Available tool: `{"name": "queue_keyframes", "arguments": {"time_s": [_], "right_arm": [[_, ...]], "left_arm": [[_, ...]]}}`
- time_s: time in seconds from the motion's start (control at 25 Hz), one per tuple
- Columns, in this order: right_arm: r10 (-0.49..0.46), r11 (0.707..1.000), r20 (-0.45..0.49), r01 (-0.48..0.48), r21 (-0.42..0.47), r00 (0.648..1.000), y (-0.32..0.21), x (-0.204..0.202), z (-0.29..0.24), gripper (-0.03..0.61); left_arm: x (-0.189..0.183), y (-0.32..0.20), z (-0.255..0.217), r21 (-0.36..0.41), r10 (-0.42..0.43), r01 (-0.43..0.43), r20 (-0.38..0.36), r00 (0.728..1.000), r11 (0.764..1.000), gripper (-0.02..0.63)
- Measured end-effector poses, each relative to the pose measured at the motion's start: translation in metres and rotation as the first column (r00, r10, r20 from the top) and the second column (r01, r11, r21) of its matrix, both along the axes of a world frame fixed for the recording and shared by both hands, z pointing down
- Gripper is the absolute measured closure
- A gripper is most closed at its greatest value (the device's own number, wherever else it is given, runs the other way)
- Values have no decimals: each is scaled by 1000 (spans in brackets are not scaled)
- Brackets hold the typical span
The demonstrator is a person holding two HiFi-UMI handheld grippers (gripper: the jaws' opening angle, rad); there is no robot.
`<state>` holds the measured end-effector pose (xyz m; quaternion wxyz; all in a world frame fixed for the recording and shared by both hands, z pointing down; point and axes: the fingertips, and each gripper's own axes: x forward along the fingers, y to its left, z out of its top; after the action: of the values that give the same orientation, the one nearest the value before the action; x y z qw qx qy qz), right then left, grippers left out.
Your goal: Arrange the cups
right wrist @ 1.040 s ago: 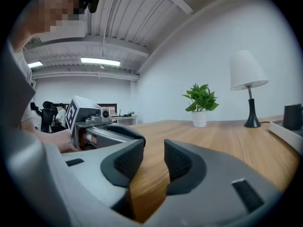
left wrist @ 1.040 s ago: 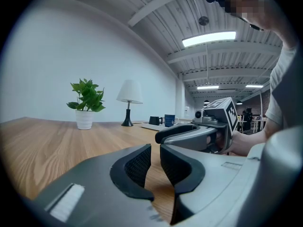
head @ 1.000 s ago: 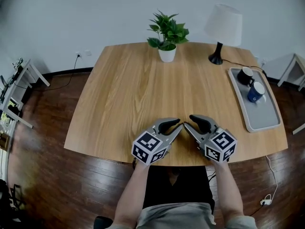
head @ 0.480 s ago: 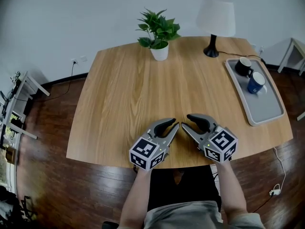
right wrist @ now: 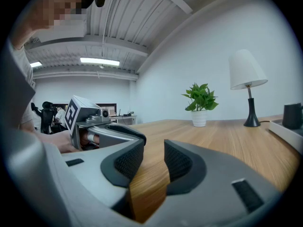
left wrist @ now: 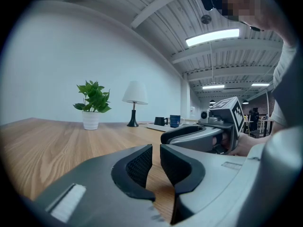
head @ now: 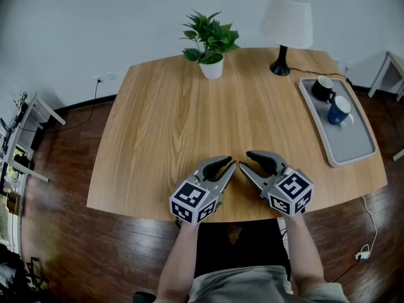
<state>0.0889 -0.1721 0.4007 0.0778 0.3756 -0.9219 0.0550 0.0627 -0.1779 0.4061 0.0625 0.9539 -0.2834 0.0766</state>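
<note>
We hold left hand-held gripper (head: pixel 231 163) slightly open, empty | right hand-held gripper (head: pixel 244 161) too | black cup (head: pixel 324 88), blue cup (head: pixel 339 110) on grey flat tray (head: pixel 353 145) far to its right

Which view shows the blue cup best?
The head view: the blue cup is seen whole on the tray, beside the black cup. The left gripper view shows it small and far; the right gripper view does not show it.
</note>
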Motion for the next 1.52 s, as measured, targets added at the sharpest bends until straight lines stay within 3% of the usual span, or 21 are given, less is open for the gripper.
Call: {"name": "queue_keyframes", "arguments": {"time_s": [1.52], "right_arm": [[20,1000,-4,-20,-8,1000,-2,3,-1,449]], "left_arm": [[1,0,-1,6,-1,1,-1,1000,1000,552]]}}
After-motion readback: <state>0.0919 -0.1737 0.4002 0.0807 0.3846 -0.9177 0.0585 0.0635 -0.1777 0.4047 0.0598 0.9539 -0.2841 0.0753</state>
